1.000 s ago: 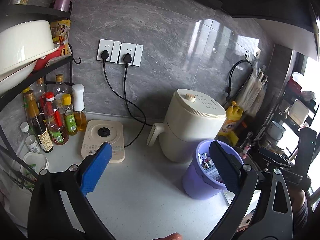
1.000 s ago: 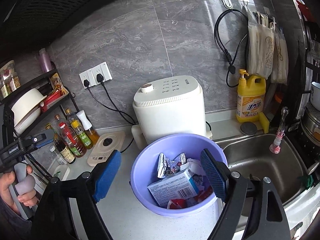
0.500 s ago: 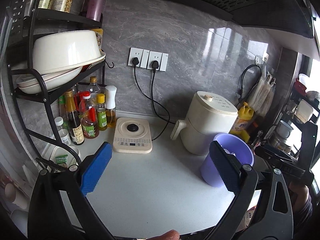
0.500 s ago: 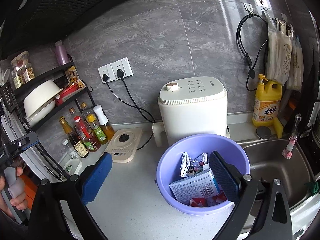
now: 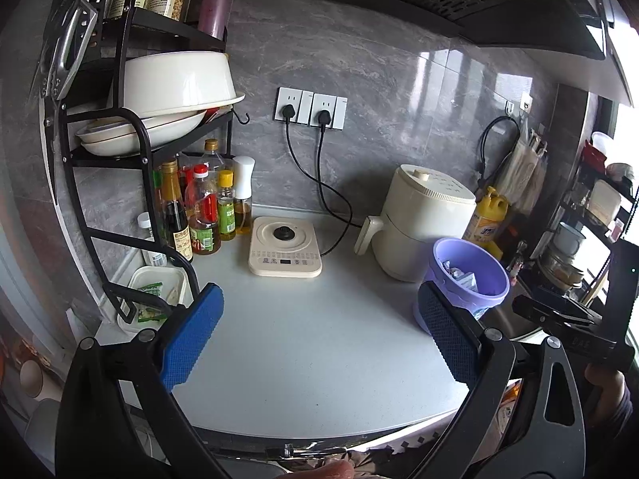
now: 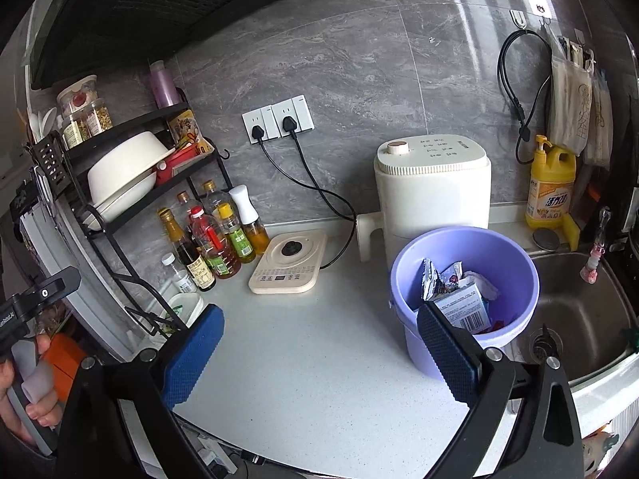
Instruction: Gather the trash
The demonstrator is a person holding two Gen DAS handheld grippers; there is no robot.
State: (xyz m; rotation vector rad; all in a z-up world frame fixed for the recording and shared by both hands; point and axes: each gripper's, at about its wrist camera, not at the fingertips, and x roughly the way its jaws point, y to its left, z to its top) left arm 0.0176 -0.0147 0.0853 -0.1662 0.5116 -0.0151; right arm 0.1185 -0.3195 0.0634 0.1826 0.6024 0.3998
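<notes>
A purple bin (image 6: 467, 299) stands on the white counter (image 6: 319, 359) in front of a cream appliance. Inside it lie a white carton (image 6: 463, 307) with a barcode, silver wrappers (image 6: 433, 279) and crumpled paper. The same purple bin (image 5: 465, 279) shows at the right of the left wrist view. My left gripper (image 5: 319, 339) hangs open over the counter's front edge, nothing between its blue pads. My right gripper (image 6: 319, 355) is open too and empty, its right finger (image 6: 447, 351) in front of the bin's near wall.
A cream appliance (image 6: 433, 191) and a flat cream hotplate (image 6: 287, 267) sit by the wall, both plugged in. Oil and sauce bottles (image 6: 211, 235) stand under a black dish rack (image 6: 131, 183) on the left. A steel sink (image 6: 579, 311) lies right of the bin, a yellow detergent bottle (image 6: 551, 183) behind it.
Both grippers have drawn back from the bin toward the counter's front edge. The bin now looks smaller and further right. The right jaws have widened slightly.
</notes>
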